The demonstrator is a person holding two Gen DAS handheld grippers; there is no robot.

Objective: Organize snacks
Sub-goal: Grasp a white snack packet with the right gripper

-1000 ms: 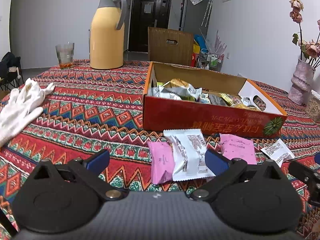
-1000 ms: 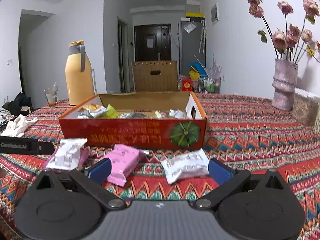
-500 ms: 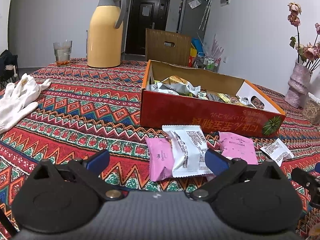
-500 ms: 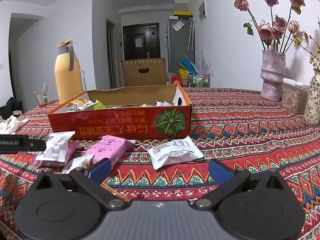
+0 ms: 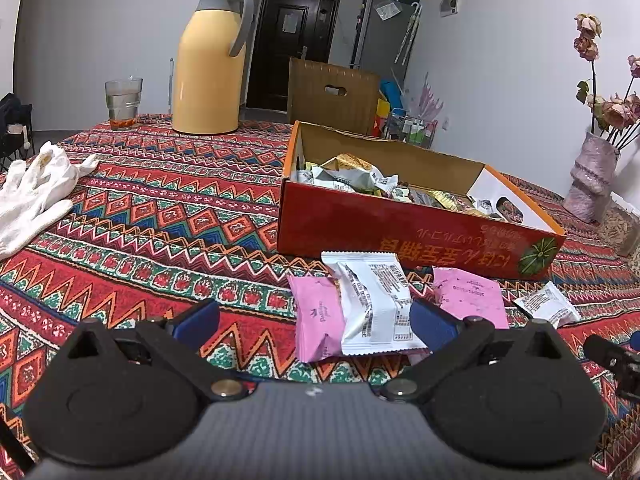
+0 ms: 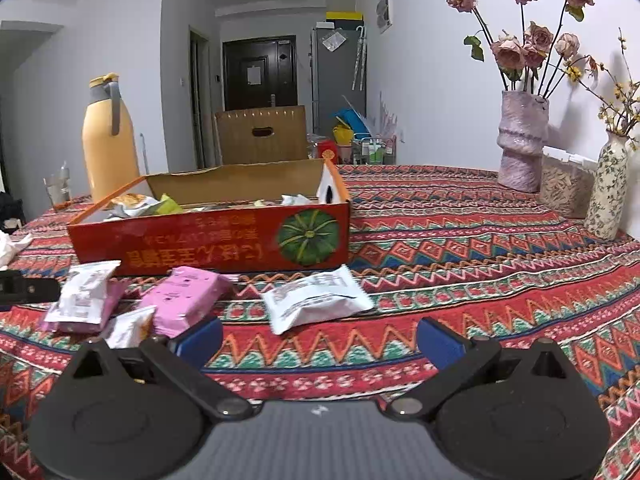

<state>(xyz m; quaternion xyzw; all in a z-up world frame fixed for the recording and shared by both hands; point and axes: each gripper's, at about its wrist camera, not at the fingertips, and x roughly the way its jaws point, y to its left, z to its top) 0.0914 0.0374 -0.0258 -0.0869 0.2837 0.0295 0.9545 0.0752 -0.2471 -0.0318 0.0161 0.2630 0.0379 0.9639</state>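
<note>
Both grippers, left [image 5: 314, 322] and right [image 6: 320, 338], are hanging wide open, empty, near loose snack packets [image 5: 374, 304] beside the box [image 5: 400, 232].

The left gripper [image 5: 314, 320] fills the bottom of its own view, its blue-padded fingers [image 5: 196, 318] spread wide with nothing between them. The right gripper [image 6: 320, 334] sits likewise along the lower edge, blue fingers [image 6: 438, 342] parted and holding nothing.
</note>
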